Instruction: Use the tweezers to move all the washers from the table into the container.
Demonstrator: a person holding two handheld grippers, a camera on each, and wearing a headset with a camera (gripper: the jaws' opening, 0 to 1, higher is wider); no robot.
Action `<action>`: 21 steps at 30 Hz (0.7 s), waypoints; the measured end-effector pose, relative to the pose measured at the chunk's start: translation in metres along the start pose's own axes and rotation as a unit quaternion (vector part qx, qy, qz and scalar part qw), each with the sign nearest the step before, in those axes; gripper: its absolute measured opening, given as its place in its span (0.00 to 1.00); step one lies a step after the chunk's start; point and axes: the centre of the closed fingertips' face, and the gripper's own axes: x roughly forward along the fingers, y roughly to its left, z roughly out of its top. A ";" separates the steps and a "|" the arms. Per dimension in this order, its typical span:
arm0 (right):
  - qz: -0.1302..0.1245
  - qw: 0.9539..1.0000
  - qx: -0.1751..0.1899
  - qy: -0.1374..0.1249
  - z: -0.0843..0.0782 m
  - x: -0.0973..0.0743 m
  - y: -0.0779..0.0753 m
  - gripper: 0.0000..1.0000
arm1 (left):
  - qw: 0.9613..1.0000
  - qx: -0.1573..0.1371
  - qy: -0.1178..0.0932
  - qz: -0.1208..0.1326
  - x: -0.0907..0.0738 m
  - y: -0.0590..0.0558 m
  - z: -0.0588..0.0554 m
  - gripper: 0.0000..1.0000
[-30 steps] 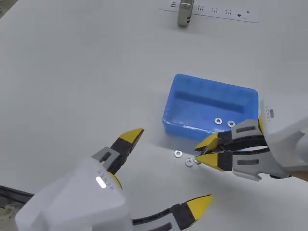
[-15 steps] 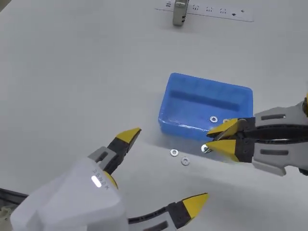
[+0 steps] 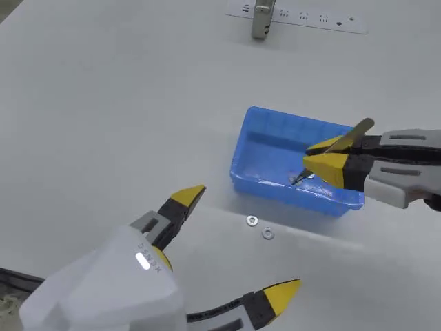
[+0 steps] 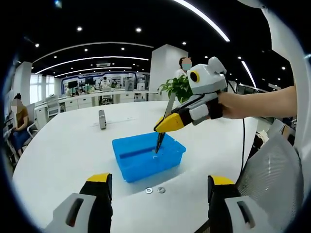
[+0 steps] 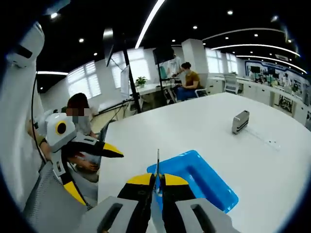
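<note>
A: What is new since a moment ago?
B: My right hand-held gripper [image 3: 318, 155], clenched on the tweezers [image 3: 298, 178], went from the worktop [image 3: 103, 103] up over the container [image 3: 241, 155]; the tips point inside it. Only two washers [image 3: 252, 221] lie on the worktop now, so one travels
A: Is it dropped already?
B: I cannot tell, the tips are too small. My left hand-held gripper [image 3: 242, 238] waits released

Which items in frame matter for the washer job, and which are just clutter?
Job: tweezers, held in the shut right tool; blue container; washer and second washer on the table.
Lying about: power strip; grey block at it; left tool, open and empty.
</note>
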 end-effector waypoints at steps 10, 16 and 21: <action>-0.045 0.998 0.013 0.040 -0.023 0.026 -0.034 0.03 | 1.000 0.004 0.005 -0.003 0.000 -0.001 -0.001 0.80; -0.054 0.997 0.028 0.047 -0.030 0.032 -0.040 0.03 | 1.000 0.003 0.005 -0.003 0.000 -0.001 -0.001 0.80; -0.063 0.996 0.045 0.050 -0.035 0.034 -0.047 0.03 | 1.000 0.003 0.005 -0.006 0.001 -0.002 -0.002 0.80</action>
